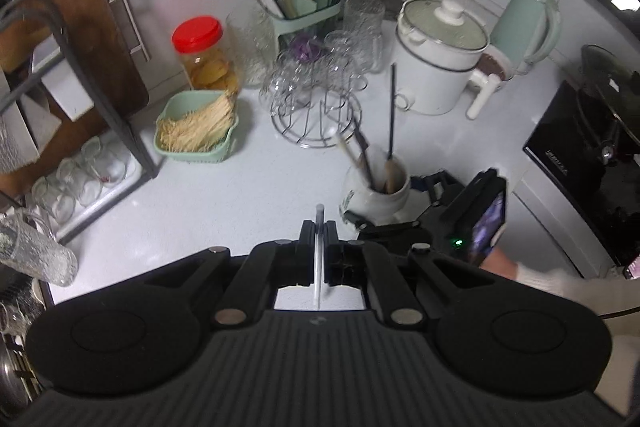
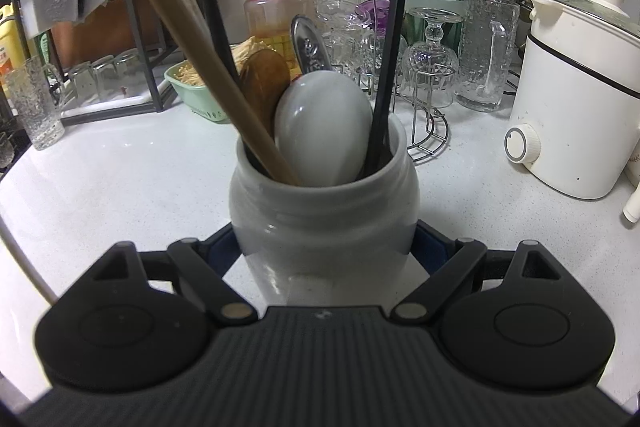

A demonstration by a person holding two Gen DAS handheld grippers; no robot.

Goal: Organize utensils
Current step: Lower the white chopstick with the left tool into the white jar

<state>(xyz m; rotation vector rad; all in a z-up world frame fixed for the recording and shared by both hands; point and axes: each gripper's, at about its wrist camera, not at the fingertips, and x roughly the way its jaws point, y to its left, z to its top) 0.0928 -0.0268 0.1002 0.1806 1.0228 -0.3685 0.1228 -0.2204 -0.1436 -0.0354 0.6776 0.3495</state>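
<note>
Fingers of the left gripper (image 1: 319,227) pinch a thin metal utensil handle (image 1: 319,259); the right gripper (image 2: 325,247) clamps the white crock (image 2: 324,223) at two o'clock. Carry the handle level toward the green caddy (image 1: 308,11) at twelve o'clock.

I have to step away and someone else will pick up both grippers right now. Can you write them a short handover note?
Left gripper: shut on a thin pale utensil, held above the white counter.
Right gripper: its jaws sit on either side of the grey ceramic jar, steadying it.
The jar stands on the counter and holds a grey spoon, a wooden handle, black chopsticks and other utensils.
The green utensil caddy by the wall already holds chopsticks.
Done: one utensil in hand.
Left: place it, likely in the caddy, then sort the rest of the jar.
</note>
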